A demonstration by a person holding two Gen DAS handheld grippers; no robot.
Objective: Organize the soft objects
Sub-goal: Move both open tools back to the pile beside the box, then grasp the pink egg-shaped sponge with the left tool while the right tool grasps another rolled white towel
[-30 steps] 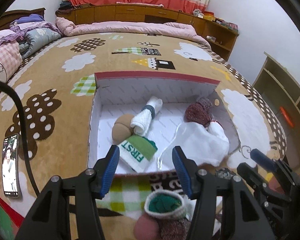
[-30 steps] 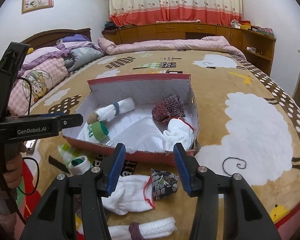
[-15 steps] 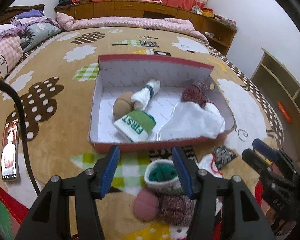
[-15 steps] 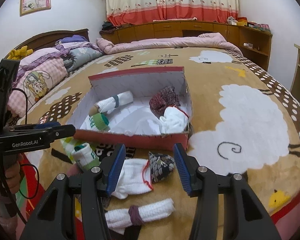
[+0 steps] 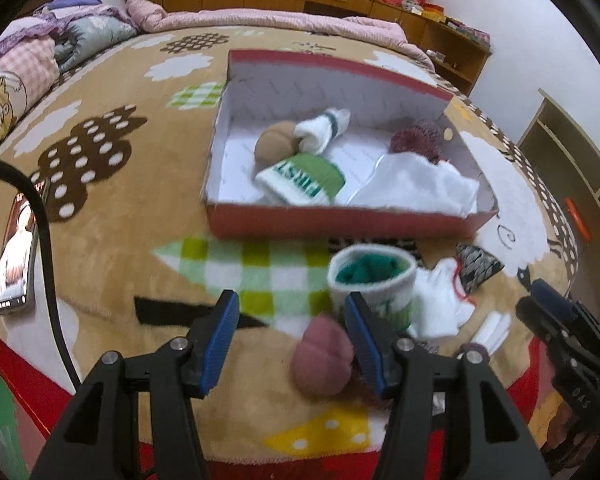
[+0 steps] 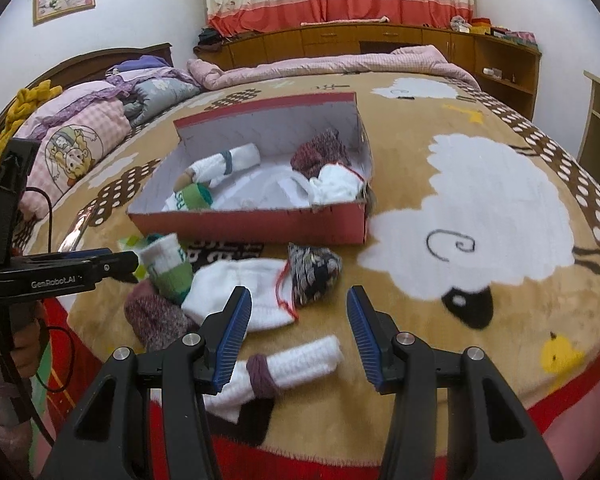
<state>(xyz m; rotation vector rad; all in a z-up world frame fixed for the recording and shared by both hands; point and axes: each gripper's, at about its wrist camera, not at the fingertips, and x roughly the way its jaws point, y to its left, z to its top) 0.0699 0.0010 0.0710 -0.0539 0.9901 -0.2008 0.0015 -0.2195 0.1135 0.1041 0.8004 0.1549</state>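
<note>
Socks lie in two groups on the bed's blanket [image 6: 500, 208]: four bundles inside the red box [image 6: 260, 224] and five outside, just in front of its near wall. Inside: one white roll [image 6: 228, 164] with a grey band, long axis slanting toward the far right corner; one tan ball [image 5: 274, 146]; one green-and-white cuff [image 5: 304, 178]; one maroon knit bundle [image 6: 320, 152] touching a white sock [image 6: 336, 188]. Outside: one upright white-and-green cuff [image 5: 374, 280], opening upward; one pink-maroon bundle [image 5: 324, 356]; one flat white sock [image 6: 244, 292]; one dark patterned bundle [image 6: 314, 272]; one white roll with purple band [image 6: 288, 364], long axis running left to right. One phone [image 5: 16, 248] lies at the left. Left claw [image 5: 292, 336] points steeply down, open, empty, the pink-maroon bundle between its fingers without contact. Right claw [image 6: 298, 328] angles down, open, empty, above the purple-banded roll
</note>
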